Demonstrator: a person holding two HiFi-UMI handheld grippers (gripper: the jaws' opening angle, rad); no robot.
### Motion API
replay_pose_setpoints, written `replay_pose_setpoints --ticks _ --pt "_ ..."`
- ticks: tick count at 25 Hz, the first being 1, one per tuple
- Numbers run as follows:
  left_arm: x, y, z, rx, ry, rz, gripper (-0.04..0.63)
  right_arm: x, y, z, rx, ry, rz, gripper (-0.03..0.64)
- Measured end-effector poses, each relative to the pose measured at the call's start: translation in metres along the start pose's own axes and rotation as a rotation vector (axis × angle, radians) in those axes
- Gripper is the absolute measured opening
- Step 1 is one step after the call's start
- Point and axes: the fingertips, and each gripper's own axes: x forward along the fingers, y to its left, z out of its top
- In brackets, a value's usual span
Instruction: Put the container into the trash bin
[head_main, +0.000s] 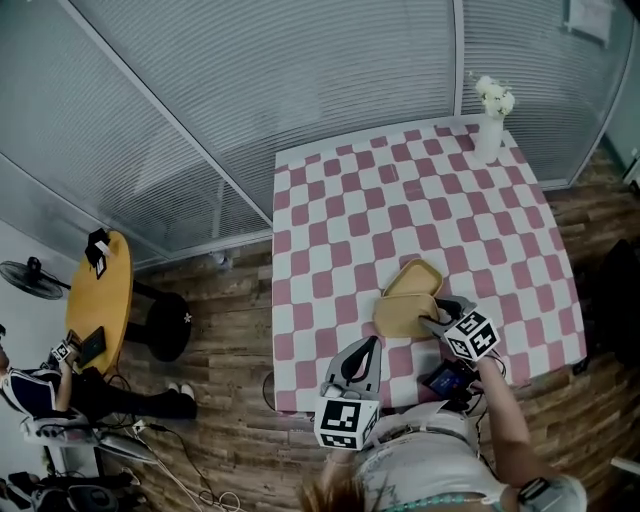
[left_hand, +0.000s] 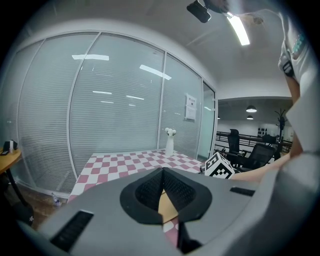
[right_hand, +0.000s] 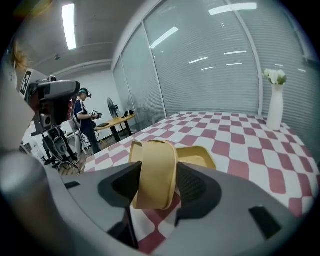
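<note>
From the head view, the container (head_main: 408, 298) lay open on the checked table (head_main: 340, 200), near the front edge on my right. Its two tan halves were spread one beyond the other, so its long axis ran from me toward the far side, where the vase (head_main: 489, 135) stood. My right gripper (head_main: 432, 318) was at the nearer half. My left gripper (head_main: 371, 344) hung just beside it over the front edge, apart from the container.

In the left gripper view, my left gripper (left_hand: 161, 172) had its pads meeting at the tips and nothing between them. A sliver of the tan container (left_hand: 167, 210) showed beyond them.

In the right gripper view, my right gripper (right_hand: 156, 182) had its pads fairly wide apart and pressed on the container (right_hand: 155, 170). The near half stood up on edge between them, leaning a little left. The other half stretched away toward the vase (right_hand: 274, 105). A person (right_hand: 82, 117) stood by a round table (right_hand: 115, 120), well apart at the left.
</note>
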Motion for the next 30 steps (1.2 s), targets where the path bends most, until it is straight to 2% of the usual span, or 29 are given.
replay_pose_setpoints --ticks 8,18,23,30 --pt "0.002 -0.007 -0.012 -0.002 0.014 -0.017 0.006 -0.015 0.027 0.028 -0.228 0.004 -0.041 0.207" --pt "0.001 -0.009 -0.015 0.001 -0.009 0.007 0.006 -0.054 0.042 0.079 -0.384 -0.112 -0.131 0.207" --pt "0.001 -0.009 -0.005 0.007 -0.042 0.019 0.006 -0.073 0.051 0.104 -0.434 -0.154 -0.184 0.207" --pt "-0.005 0.000 0.015 0.013 -0.111 0.067 0.006 -0.087 0.078 0.139 -0.419 -0.296 -0.149 0.206"
